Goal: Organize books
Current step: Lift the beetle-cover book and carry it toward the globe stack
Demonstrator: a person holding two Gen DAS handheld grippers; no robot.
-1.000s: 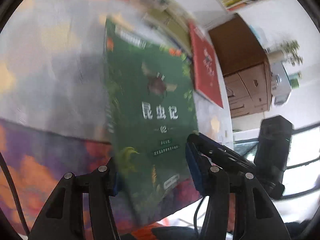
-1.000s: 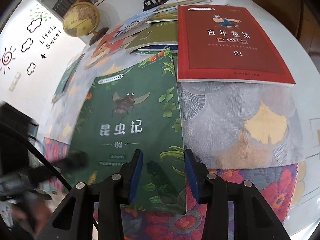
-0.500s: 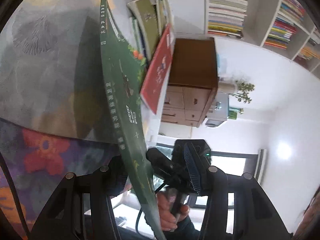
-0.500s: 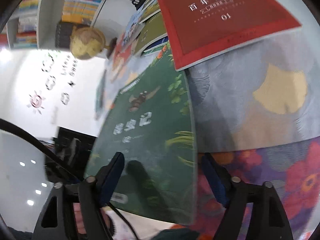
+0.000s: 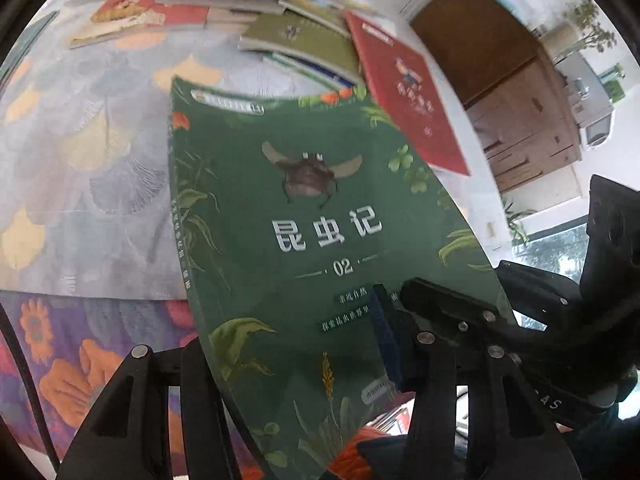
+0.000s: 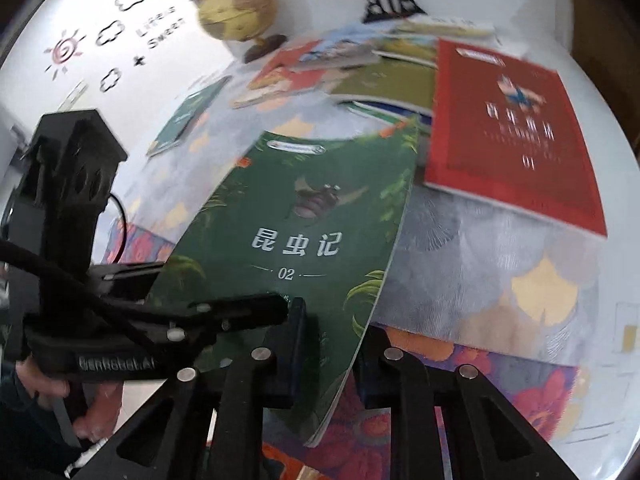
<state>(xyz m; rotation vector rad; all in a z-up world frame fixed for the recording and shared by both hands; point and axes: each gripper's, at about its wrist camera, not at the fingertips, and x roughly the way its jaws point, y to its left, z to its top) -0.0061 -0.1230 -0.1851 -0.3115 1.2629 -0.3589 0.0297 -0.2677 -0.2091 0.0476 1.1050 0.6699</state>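
Green book: a thin green book [image 5: 320, 240] with a bug picture, white letters and "02" on its cover. It is lifted up off the table, tilted, with its near end low by the cameras. Both tongs hold it at that near end.
Left tongs: the left gripper [image 5: 292, 344] is closed on the green book. One finger is under the spine side and the blue pad [image 5: 384, 336] of the other presses on the cover.
Right tongs: the right gripper [image 6: 332, 344] is pinched tight on the green book near its open page edge. One finger lies on the cover and the other is behind the pages.
Red book: a red book [image 6: 516, 140] marked "01" lies flat on the table, just beside the far corner of the green book.
Book pile: more books [image 5: 248, 4] lie in a messy heap at the far side of the table, some on top of others.
Small green book: another green book [image 6: 188, 116] lies alone, well apart on the left of the right camera's view.
Cloth: the table has a cloth [image 5: 92, 160] with grey and yellow leaves, and purple and orange flowers at the near edge.
Globe: a yellow-brown globe [image 6: 236, 4] stands at the back near the pile.
Cupboard: a brown wooden cupboard [image 5: 516, 92] stands past the table.
Hand: a person's hand [image 6: 96, 412] grips the handle of the left tongs.
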